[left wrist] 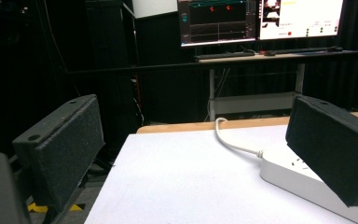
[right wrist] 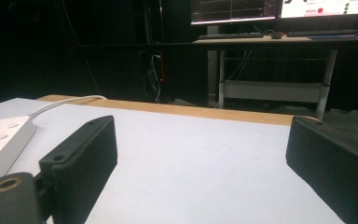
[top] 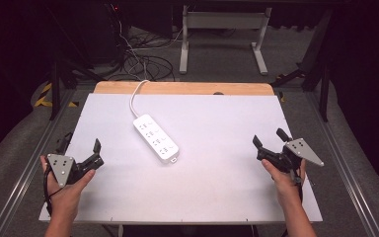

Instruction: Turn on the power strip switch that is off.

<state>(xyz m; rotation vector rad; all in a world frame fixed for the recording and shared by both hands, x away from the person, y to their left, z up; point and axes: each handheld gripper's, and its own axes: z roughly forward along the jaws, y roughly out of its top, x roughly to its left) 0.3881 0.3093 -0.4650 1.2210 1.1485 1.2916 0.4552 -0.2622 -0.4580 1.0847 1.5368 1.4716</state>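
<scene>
A white power strip (top: 156,138) lay on the white counter (top: 217,187), a little left of its middle, with its long axis running diagonally from the far left toward the near right and its white cord (top: 135,97) trailing off the far edge. The left hand-held gripper (top: 90,153) rested near the counter's left edge with its jaws spread wide and nothing between them; the right hand-held gripper (top: 268,139) sat toward the right edge, likewise wide and empty. The strip lay between the two, to the right of and slightly beyond the left one, and clearly nearer to it than to the right one, which stood well apart. In the left gripper view the strip's corded end sat just behind the right-hand jaw, so a short reach forward and inward would probably bring it to the body. Something small seemed to protrude from the strip's near end, perhaps a plug or switch, though it was too small to tell.
</scene>
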